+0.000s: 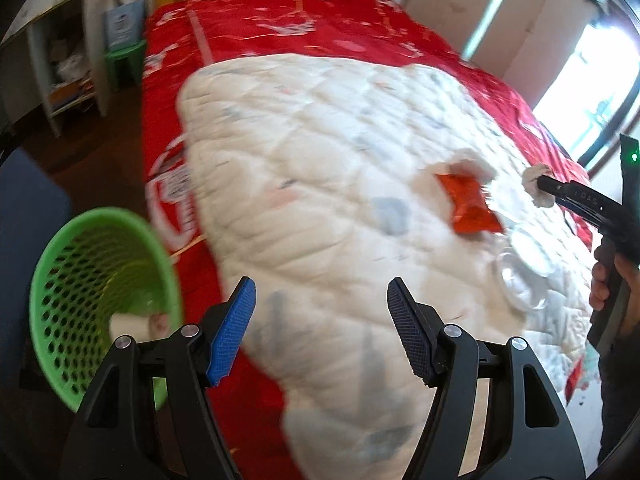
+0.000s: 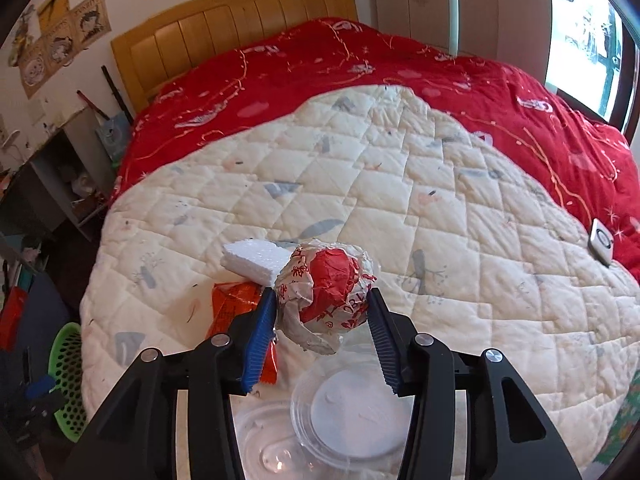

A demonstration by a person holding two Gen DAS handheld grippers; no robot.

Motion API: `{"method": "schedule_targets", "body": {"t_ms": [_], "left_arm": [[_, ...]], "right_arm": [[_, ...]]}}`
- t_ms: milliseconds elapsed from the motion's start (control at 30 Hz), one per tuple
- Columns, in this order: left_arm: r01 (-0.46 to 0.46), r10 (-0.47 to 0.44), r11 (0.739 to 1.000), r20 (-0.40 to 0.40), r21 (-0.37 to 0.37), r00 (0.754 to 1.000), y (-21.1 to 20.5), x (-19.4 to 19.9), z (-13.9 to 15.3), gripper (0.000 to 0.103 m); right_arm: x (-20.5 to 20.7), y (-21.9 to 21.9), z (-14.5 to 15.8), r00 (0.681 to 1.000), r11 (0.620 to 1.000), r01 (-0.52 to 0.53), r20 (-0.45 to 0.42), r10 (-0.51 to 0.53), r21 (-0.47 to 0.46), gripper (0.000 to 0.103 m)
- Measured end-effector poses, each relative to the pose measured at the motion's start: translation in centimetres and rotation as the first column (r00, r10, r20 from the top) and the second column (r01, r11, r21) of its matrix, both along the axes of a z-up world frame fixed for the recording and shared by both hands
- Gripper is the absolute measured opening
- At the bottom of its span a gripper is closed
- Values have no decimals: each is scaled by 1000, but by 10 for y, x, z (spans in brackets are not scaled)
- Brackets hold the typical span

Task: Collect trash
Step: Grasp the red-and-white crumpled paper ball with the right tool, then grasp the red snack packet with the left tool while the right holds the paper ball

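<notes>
My right gripper is shut on a crumpled red-and-white paper ball and holds it above the white quilt; the ball also shows in the left wrist view. Below it lie an orange wrapper, a white foam block and two clear plastic lids. My left gripper is open and empty over the quilt's near corner, beside a green mesh basket that holds a white roll. The orange wrapper and lids lie to its right.
A red bedspread covers the bed below a wooden headboard. A small white device lies at the quilt's right edge. White shelves and a green stool stand left of the bed. The basket stands on the floor.
</notes>
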State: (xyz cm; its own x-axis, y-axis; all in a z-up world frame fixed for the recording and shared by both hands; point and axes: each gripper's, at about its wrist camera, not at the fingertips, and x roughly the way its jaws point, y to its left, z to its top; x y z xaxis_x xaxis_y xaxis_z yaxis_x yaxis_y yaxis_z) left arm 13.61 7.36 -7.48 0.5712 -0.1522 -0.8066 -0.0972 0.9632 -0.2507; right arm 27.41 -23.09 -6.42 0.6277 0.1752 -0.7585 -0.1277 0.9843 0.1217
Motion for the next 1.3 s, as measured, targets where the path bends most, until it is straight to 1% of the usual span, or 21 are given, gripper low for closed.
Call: {"method": "schedule_targets", "body": {"t_ms": [200,333,433,600,633,700,767,833,900,1033,1133,1200,1233,1267,1300], "left_arm": [[134,-134,991,-10,-29,991,-58,39,4,68],[194,-196,979,-25,-55,980,-87,65,4,68],[238,-241,969,-38,-64,970,-112,84,2,74],[269,-275,960,-86,-75,957,-145,115,-10,81],[277,-284,958,-93,-80,954,-148,120,-12,83],[283,-291,956,-115,-82,950,-157,131,-18,85],[296,-306,951,-134,-95,942,-165,141,-24,90],[293,-301,954,-165,-68,939,-171,149,-30,91],[295,-297,955,-178,-39,938,-175,156,-35,91],[299,-295,954,-197,-10,935,-180,164,-43,91],[288,-283,958,-200,-7,938,-180,168,-48,91],[290,-284,957,-192,0,939,-180,168,-50,89],[295,-289,956,-183,4,940,-180,168,-49,82],[304,-298,953,-176,9,938,-181,166,-49,72],[316,-309,949,-177,12,935,-181,165,-49,71]], "right_arm": [[-20,-23,13,1000,1000,-1,16,1,5,45],[-31,-39,13,1000,1000,0,17,0,8,45],[-38,-50,12,1000,1000,1,14,-1,16,45],[-47,-65,9,1000,1000,-1,12,0,29,45],[-47,-67,9,1000,999,0,12,-1,34,45],[-48,-72,8,1000,999,1,13,-2,43,45],[-51,-77,8,1000,999,5,14,-5,50,45],[-51,-80,6,1000,998,7,12,-8,55,46],[-51,-82,6,1000,998,10,9,-11,60,46],[-51,-85,3,1000,998,14,4,-14,65,46],[-51,-85,0,1000,998,15,-2,-15,66,46],[-52,-85,-1,1000,998,16,-6,-16,67,46],[-52,-86,-1,1000,998,16,-6,-16,67,46],[-53,-85,-1,1000,998,17,-5,-16,66,46],[-54,-85,-1,1000,998,17,-5,-17,67,46]]}}
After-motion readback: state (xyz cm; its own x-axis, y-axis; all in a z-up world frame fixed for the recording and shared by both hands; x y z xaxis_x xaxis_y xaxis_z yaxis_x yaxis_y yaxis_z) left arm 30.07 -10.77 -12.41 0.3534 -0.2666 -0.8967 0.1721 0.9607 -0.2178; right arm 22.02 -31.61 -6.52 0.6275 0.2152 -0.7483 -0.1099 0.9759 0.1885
